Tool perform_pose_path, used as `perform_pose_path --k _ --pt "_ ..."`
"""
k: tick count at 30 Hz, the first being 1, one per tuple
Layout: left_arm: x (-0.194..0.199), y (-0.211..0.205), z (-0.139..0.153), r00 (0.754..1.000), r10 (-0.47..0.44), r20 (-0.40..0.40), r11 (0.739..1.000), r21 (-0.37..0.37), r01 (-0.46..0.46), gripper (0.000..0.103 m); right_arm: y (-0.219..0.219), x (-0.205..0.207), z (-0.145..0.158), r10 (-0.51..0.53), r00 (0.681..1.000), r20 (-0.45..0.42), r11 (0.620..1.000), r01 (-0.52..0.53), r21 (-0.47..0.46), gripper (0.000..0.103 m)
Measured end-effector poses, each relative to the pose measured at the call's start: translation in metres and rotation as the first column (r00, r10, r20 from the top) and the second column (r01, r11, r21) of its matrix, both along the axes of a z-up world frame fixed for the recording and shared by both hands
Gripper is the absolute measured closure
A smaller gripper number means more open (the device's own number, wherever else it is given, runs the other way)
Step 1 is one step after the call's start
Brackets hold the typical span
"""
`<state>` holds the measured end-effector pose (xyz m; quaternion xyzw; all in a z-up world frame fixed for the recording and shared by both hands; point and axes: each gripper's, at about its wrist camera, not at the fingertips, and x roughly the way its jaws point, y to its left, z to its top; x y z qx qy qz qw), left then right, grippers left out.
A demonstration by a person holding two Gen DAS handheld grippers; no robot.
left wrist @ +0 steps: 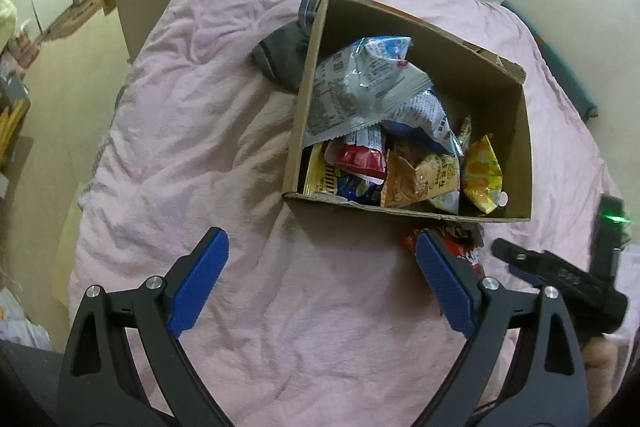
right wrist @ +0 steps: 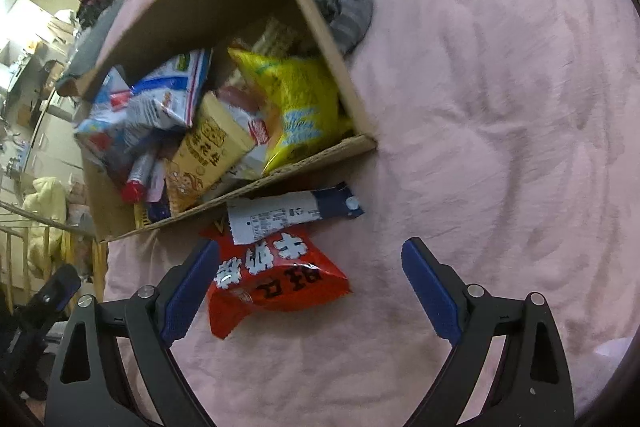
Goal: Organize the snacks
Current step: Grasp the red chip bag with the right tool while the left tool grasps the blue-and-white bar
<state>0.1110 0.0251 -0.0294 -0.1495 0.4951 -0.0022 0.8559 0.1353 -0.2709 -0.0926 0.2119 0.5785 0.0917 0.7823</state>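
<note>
A: Hovering over the bed, right gripper fingers apart; where's the red snack bag?

B: Between those fingers, outside the cardboard box. Left gripper fingers apart too, empty.

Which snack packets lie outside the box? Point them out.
The red packet and the white-and-blue packet resting on it lie on the pink blanket; all others sit inside the cardboard box.

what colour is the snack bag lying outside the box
Red bag with white and black lettering, clearest in the right wrist view.

red snack bag, cardboard box, pink blanket
</note>
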Motion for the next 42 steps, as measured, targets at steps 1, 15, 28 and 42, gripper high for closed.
perform_pose_path --k 1,15,28,42 --pt "0.000 0.001 -0.001 1.000 0.003 -0.006 1.000 -0.009 -0.003 0.010 0.005 0.004 -0.004 0.018 1.000 -0.017 1.000 -0.018 0.007 0.008" --pt "0.004 0.003 -0.004 0.999 0.014 -0.032 0.999 -0.047 -0.015 0.010 0.082 0.024 -0.037 0.279 0.960 -0.041 0.959 -0.280 -0.039 0.037" --pt "0.004 0.005 -0.002 1.000 0.024 -0.015 1.000 -0.012 -0.024 0.010 0.099 -0.036 -0.014 0.436 0.899 -0.049 0.899 -0.433 0.059 0.062" --pt "0.002 -0.030 -0.018 0.996 -0.071 -0.054 0.995 0.063 0.075 0.010 -0.019 -0.067 0.038 0.044 0.996 0.075 0.996 -0.049 0.071 0.062"
